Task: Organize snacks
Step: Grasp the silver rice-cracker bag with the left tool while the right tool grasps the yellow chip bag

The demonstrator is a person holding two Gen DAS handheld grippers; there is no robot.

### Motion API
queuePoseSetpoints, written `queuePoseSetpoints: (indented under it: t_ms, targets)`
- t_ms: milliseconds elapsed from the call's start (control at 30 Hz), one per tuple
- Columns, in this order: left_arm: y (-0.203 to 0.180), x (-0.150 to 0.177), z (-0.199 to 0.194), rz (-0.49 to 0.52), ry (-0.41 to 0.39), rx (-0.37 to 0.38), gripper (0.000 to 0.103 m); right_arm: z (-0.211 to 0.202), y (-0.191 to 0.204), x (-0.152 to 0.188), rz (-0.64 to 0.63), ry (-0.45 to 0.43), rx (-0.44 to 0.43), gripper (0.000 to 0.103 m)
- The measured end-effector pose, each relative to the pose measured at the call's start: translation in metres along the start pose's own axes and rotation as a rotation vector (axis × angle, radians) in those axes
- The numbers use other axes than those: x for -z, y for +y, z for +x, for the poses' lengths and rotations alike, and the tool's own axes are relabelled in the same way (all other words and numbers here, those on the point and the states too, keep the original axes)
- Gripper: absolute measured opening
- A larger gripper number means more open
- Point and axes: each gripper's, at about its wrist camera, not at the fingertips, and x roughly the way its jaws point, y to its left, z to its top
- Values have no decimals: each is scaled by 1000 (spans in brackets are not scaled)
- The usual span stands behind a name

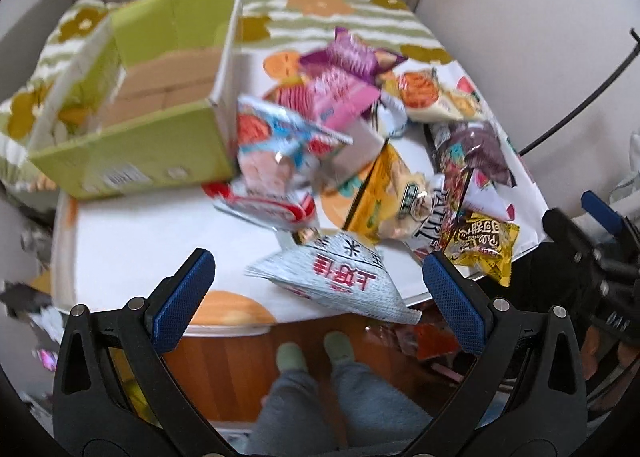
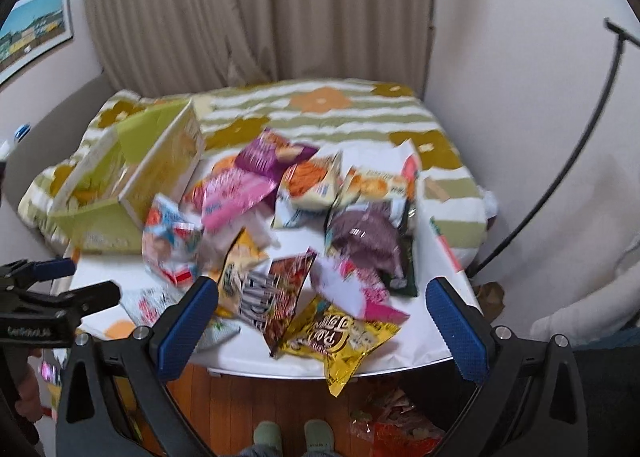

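Observation:
A heap of snack bags lies on a white table (image 1: 132, 241). An open green cardboard box (image 1: 132, 161) stands at the table's back left, also seen as the green box (image 2: 100, 225) in the right wrist view. A silver-white bag with red characters (image 1: 340, 281) hangs over the near table edge, just ahead of my left gripper (image 1: 318, 297), which is open and empty. A yellow bag (image 2: 344, 341) overhangs the near edge, in front of my open right gripper (image 2: 322, 321). Pink (image 2: 236, 197), purple (image 2: 364, 237) and blue-white (image 2: 172, 241) bags lie further in.
A bed with a green-striped flowered cover (image 2: 320, 113) sits behind the table, with curtains (image 2: 260, 9) beyond. Below the edge I see wooden floor (image 1: 224, 369), a person's legs and green-socked feet (image 1: 316, 353), and more packets (image 2: 396, 425) on the floor. A black stand (image 2: 568, 161) leans at right.

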Motion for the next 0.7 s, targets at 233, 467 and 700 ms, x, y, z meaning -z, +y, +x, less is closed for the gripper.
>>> queuePoseSetpoints:
  t_ms: [233, 467, 700]
  targets:
    - [-7, 7, 45, -105, 87, -44, 103, 47, 5, 6, -151, 60, -117, 103]
    - [-3, 12, 76, -211, 108, -83, 103, 87, 14, -1, -337, 74, -206, 103]
    - [7, 12, 95, -282, 103, -70, 83, 122, 39, -16, -583, 140, -349, 103]
